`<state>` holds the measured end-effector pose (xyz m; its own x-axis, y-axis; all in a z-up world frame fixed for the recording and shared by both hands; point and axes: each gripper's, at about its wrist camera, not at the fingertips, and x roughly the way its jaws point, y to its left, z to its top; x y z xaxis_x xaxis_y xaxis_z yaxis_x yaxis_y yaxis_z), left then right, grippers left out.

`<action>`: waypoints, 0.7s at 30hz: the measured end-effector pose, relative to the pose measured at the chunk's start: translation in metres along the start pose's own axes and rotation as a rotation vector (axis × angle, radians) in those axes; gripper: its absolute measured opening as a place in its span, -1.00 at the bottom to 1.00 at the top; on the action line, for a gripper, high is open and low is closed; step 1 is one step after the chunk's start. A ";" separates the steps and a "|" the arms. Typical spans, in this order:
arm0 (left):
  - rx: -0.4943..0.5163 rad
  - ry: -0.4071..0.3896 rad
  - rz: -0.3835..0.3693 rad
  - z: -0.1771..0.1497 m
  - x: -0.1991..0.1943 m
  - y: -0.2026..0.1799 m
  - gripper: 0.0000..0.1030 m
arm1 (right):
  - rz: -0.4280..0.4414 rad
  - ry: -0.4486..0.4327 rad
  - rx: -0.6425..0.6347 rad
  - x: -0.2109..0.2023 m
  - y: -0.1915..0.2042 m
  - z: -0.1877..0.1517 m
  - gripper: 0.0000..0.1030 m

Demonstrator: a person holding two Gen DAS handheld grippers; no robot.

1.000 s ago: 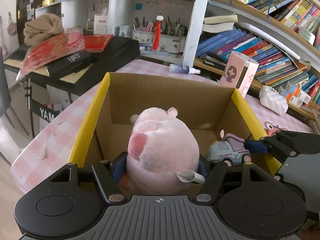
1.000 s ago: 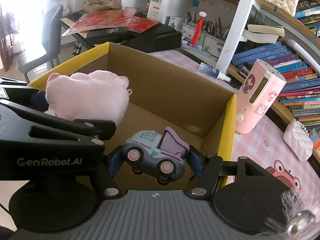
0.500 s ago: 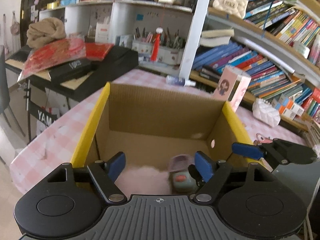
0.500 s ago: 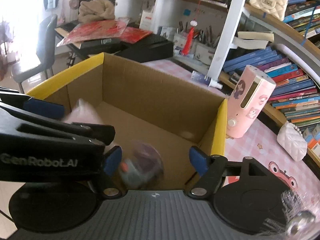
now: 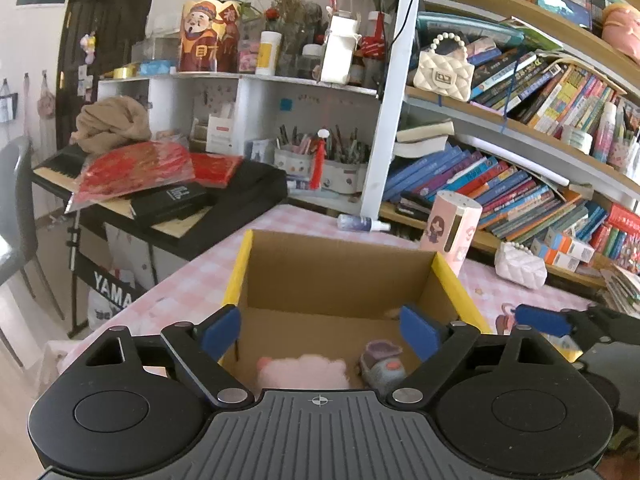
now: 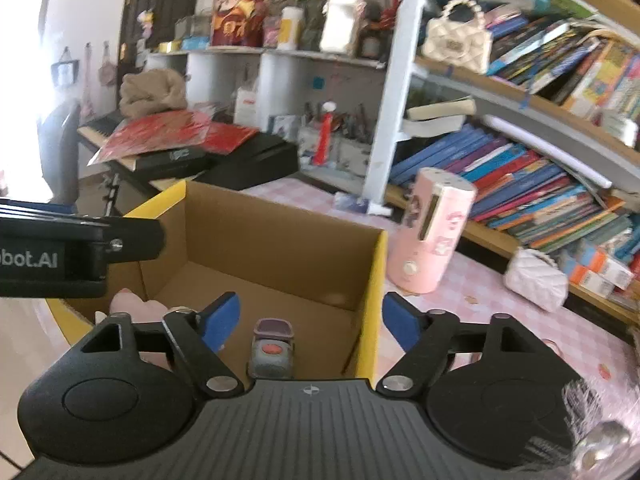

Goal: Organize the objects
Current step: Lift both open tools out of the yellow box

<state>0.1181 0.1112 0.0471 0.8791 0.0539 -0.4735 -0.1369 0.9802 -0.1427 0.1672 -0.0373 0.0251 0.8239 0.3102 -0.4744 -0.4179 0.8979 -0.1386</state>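
Left wrist view: left gripper (image 5: pixel 320 330) has its jaws spread wide, nothing between the blue pads (image 5: pixel 221 330). They've just been opening further. Below and ahead of the tips sits the cardboard box (image 5: pixel 340 268) with yellow-taped rims, on the pink checked tablecloth (image 5: pixel 192 288). Pink plush toy (image 5: pixel 302 372) lies on the box floor just under the left gripper, clear of both pads. Toy truck (image 5: pixel 382 364) is right beside it, toward the right pad's side, also on the box floor; whether plush and truck touch, can't tell, the gripper body covers the gap. Right gripper's blue-tipped finger pokes in at the far right of this view, over the box's right rim.

Right wrist view: right gripper (image 6: pixel 310 320) also spread, jaws just been opening, empty. Toy truck (image 6: pixel 272 350) sits in the box directly below the gap between the pads, nose-on to the camera, not touched. Plush (image 6: pixel 128 302) peeks out left of the left pad, mostly hidden. Frame is a bit blurred. Pink cylindrical device (image 6: pixel 430 236) stands upright on the tablecloth just outside the box's right wall, ahead-right of the tips.
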 end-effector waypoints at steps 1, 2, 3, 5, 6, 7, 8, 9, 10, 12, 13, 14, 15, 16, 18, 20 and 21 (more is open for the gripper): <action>0.001 0.004 0.002 -0.002 -0.003 0.001 0.74 | -0.008 0.001 0.011 -0.004 0.001 -0.002 0.53; 0.000 0.008 0.005 -0.005 -0.006 0.002 0.74 | -0.014 0.004 0.022 -0.008 0.001 -0.005 0.53; 0.001 0.011 0.007 -0.008 -0.008 0.003 0.74 | -0.018 0.009 0.032 -0.010 0.003 -0.007 0.53; 0.004 0.022 0.012 -0.013 -0.013 0.003 0.74 | -0.023 0.023 0.048 -0.016 0.005 -0.012 0.55; 0.007 0.026 0.013 -0.016 -0.016 0.004 0.74 | -0.026 0.032 0.056 -0.020 0.006 -0.014 0.56; 0.009 0.030 0.015 -0.020 -0.019 0.005 0.74 | -0.030 0.042 0.064 -0.023 0.008 -0.018 0.57; 0.011 0.035 0.019 -0.023 -0.022 0.006 0.74 | -0.034 0.050 0.070 -0.026 0.010 -0.020 0.58; 0.011 0.042 0.023 -0.028 -0.026 0.006 0.74 | -0.040 0.059 0.075 -0.030 0.012 -0.024 0.58; 0.010 0.048 0.024 -0.031 -0.029 0.007 0.74 | -0.046 0.068 0.078 -0.033 0.013 -0.028 0.59; 0.009 0.060 0.026 -0.039 -0.036 0.008 0.74 | -0.060 0.085 0.086 -0.041 0.017 -0.036 0.59; 0.010 0.065 0.027 -0.042 -0.040 0.009 0.74 | -0.065 0.093 0.090 -0.044 0.018 -0.040 0.59; 0.013 0.071 0.028 -0.046 -0.044 0.009 0.74 | -0.070 0.100 0.094 -0.048 0.020 -0.043 0.60; 0.018 0.077 0.029 -0.050 -0.048 0.009 0.74 | -0.074 0.107 0.099 -0.052 0.022 -0.047 0.60; 0.023 0.084 0.031 -0.054 -0.051 0.009 0.74 | -0.077 0.115 0.103 -0.056 0.023 -0.050 0.61; 0.030 0.101 0.033 -0.062 -0.058 0.010 0.74 | -0.080 0.132 0.110 -0.065 0.028 -0.060 0.63; 0.033 0.124 0.034 -0.068 -0.064 0.012 0.74 | -0.083 0.147 0.114 -0.073 0.033 -0.067 0.64; 0.033 0.133 0.034 -0.072 -0.067 0.012 0.74 | -0.085 0.153 0.116 -0.078 0.036 -0.071 0.65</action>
<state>0.0250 0.1060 0.0148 0.8057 0.0639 -0.5888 -0.1490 0.9841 -0.0971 0.0609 -0.0515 -0.0046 0.7830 0.1888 -0.5927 -0.2954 0.9514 -0.0872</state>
